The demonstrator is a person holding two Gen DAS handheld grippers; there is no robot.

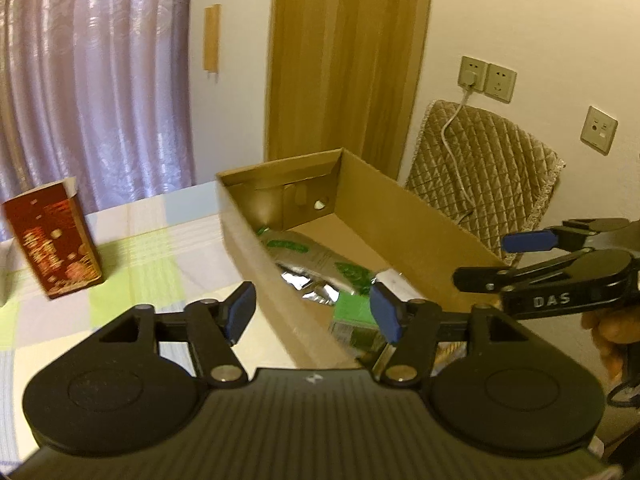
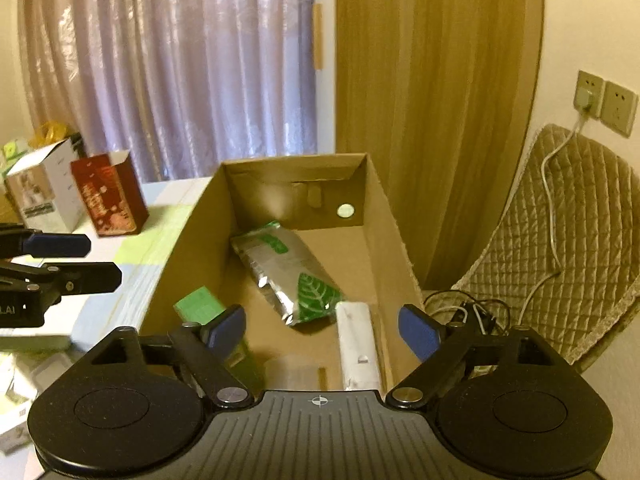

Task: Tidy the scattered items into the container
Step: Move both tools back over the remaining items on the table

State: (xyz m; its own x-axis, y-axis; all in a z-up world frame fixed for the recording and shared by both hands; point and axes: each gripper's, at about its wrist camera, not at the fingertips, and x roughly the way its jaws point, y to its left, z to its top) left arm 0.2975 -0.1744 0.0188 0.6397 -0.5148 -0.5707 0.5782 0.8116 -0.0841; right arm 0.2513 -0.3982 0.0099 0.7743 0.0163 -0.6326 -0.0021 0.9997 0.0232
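An open cardboard box (image 2: 384,240) (image 1: 420,220) stands on the checked tablecloth. Inside lie a silver and green foil pouch (image 2: 288,276) (image 1: 316,268), a green carton (image 2: 198,306) (image 1: 354,316) and a white packet (image 2: 358,346). A dark red box (image 1: 54,240) (image 2: 108,200) stands upright on the table left of the cardboard box. My left gripper (image 1: 314,312) is open and empty over the box's near left wall. My right gripper (image 2: 322,330) is open and empty above the box's near end; it also shows from the side as the right gripper (image 1: 480,260).
A white carton (image 2: 44,196) stands behind the red box at the table's far left. A quilted chair (image 2: 560,240) (image 1: 488,160) with a white cable sits right of the box. Curtain, wooden door and wall sockets (image 1: 486,78) lie behind. A hand (image 1: 608,332) holds the right gripper.
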